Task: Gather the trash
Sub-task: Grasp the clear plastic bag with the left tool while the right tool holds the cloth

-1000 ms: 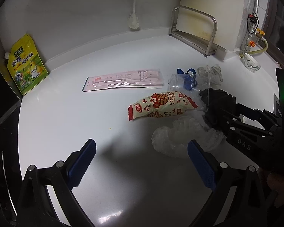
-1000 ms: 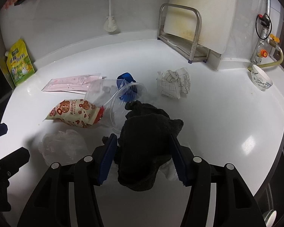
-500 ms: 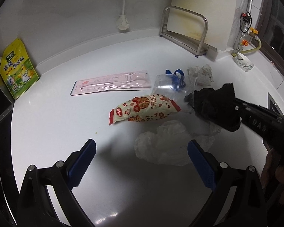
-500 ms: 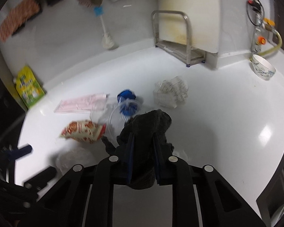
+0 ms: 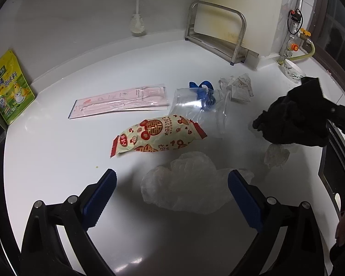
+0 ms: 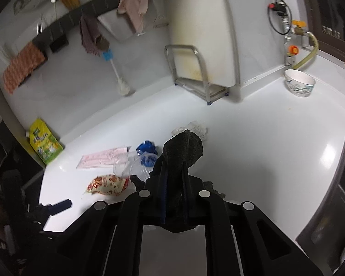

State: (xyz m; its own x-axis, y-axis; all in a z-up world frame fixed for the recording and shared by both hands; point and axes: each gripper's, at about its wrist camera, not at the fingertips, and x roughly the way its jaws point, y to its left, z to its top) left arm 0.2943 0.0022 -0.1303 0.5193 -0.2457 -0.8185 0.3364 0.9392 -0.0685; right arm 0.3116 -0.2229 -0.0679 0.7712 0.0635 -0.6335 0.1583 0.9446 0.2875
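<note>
My right gripper (image 6: 173, 168) is shut on a black cloth (image 6: 182, 148) and holds it up above the white counter; the cloth also shows in the left wrist view (image 5: 294, 117) at the right. My left gripper (image 5: 171, 188) is open and empty, low over a crumpled clear plastic bag (image 5: 186, 186). Beyond it lie a red-patterned snack wrapper (image 5: 157, 135), a clear plastic cup (image 5: 199, 108) with a blue piece (image 5: 202, 89), a pink flat packet (image 5: 120, 102) and crumpled paper (image 5: 237, 87).
A yellow-green pouch (image 5: 8, 87) leans at the left wall. A metal rack (image 5: 218, 36) and a bottle brush (image 5: 136, 9) stand at the back. A white bowl (image 6: 299, 86) sits at the right near gas piping. A dark stove edge (image 5: 333, 161) lies at the right.
My right gripper closed on the black cloth and lifted it up and to the right, off the counter. My left gripper stayed open and shifted slightly.
</note>
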